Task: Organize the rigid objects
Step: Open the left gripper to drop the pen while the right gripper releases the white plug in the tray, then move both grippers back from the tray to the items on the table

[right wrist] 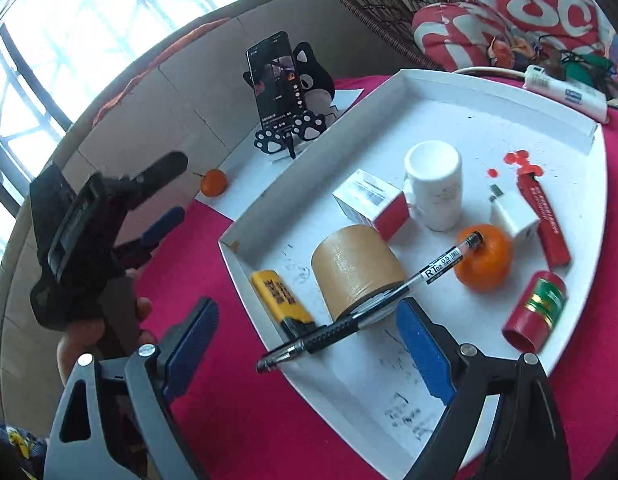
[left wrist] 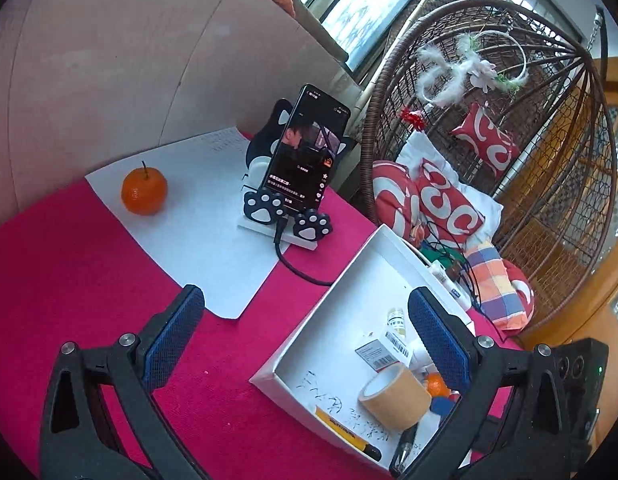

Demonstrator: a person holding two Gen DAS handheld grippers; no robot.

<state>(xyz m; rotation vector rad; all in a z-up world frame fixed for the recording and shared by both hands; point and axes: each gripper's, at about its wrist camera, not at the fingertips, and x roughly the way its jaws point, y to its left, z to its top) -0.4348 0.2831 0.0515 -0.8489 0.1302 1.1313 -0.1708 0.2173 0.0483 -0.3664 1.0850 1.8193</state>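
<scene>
A white tray (right wrist: 393,92) on the pink cloth holds a tape roll (right wrist: 355,268), a black pen (right wrist: 361,316) lying across it, a yellow lighter (right wrist: 279,294), an orange (right wrist: 487,264), a white jar (right wrist: 435,188), a small box (right wrist: 369,200), a white charger (right wrist: 513,218), a red lighter (right wrist: 545,224) and a red can (right wrist: 537,308). A second orange (left wrist: 144,190) sits on white paper (left wrist: 197,240), left of the tray (left wrist: 349,276). My left gripper (left wrist: 305,328) is open and empty over the tray's left edge. My right gripper (right wrist: 307,344) is open and empty at the tray's near corner.
A phone (left wrist: 305,148) stands in a cat-paw holder (left wrist: 287,216) with a cable behind the paper. A wicker hanging chair (left wrist: 509,128) with red cushions stands to the right. A power strip (right wrist: 565,94) lies past the tray. A cardboard wall (left wrist: 109,60) backs the table.
</scene>
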